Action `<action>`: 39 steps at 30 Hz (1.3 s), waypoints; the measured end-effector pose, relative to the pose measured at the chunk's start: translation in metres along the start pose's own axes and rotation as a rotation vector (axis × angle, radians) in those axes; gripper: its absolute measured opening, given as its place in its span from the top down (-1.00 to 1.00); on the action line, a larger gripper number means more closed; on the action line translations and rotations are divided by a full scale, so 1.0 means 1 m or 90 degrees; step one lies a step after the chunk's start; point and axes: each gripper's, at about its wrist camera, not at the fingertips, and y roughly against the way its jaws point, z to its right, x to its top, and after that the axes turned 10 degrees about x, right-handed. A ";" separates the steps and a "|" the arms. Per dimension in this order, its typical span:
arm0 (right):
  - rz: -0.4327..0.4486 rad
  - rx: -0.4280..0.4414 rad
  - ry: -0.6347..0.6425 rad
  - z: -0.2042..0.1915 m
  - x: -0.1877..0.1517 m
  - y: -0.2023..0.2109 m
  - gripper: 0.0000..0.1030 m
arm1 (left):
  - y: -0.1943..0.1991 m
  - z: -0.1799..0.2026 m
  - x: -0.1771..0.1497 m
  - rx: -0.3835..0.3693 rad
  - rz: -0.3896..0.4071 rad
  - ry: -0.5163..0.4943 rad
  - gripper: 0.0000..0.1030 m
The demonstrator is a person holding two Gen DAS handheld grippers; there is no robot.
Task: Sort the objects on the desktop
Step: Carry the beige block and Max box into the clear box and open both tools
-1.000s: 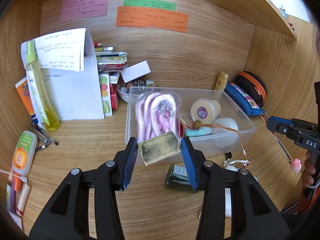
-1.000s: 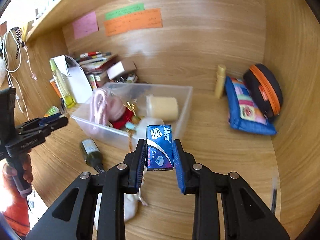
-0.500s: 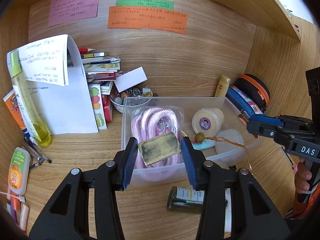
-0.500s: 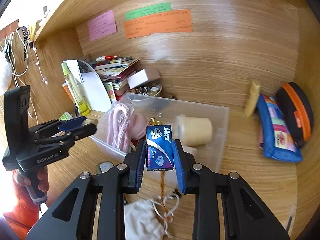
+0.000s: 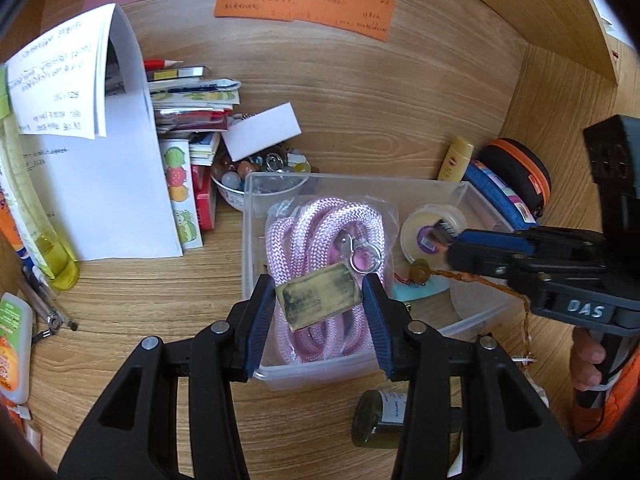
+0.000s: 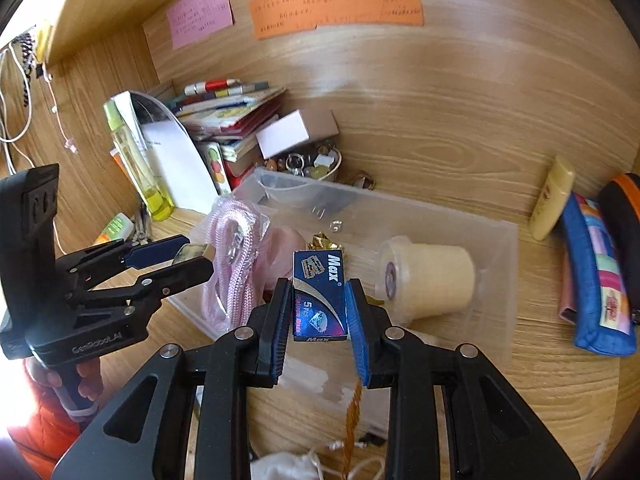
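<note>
Over the clear plastic bin [image 5: 472, 322] on the desk [image 5: 160, 304], the left gripper [image 5: 319, 304] fingers pinch a worn yellowish block [image 5: 319, 305], while the right gripper [image 6: 319, 312] fingers pinch a small blue "Max" box [image 6: 319, 296].

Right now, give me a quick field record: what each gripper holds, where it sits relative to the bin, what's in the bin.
left gripper: shut on a worn yellowish block, above the bin's near-left part
right gripper: shut on a small blue Max box, above the bin's near wall
bin: clear plastic bin on the wooden desk
bin contents: bagged pink rope, cream tub on its side, beaded cord; more, unclear
outside bin: dark bottle lying in front, blue pouch to its right
</note>
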 end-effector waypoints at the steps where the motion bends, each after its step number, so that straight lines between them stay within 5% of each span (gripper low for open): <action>1: -0.004 0.003 -0.003 0.001 0.000 -0.004 0.52 | 0.000 0.001 0.000 0.002 0.002 -0.004 0.14; 18: -0.035 -0.034 0.035 -0.012 0.002 -0.030 0.50 | 0.000 0.008 -0.001 -0.005 0.013 -0.036 -0.12; 25: 0.000 -0.067 0.059 -0.023 0.004 -0.011 -0.21 | 0.011 0.010 -0.001 0.006 0.023 -0.032 -0.36; 39: 0.047 -0.163 0.096 -0.043 -0.012 0.038 -0.68 | 0.056 0.010 -0.012 0.058 0.059 -0.019 -0.84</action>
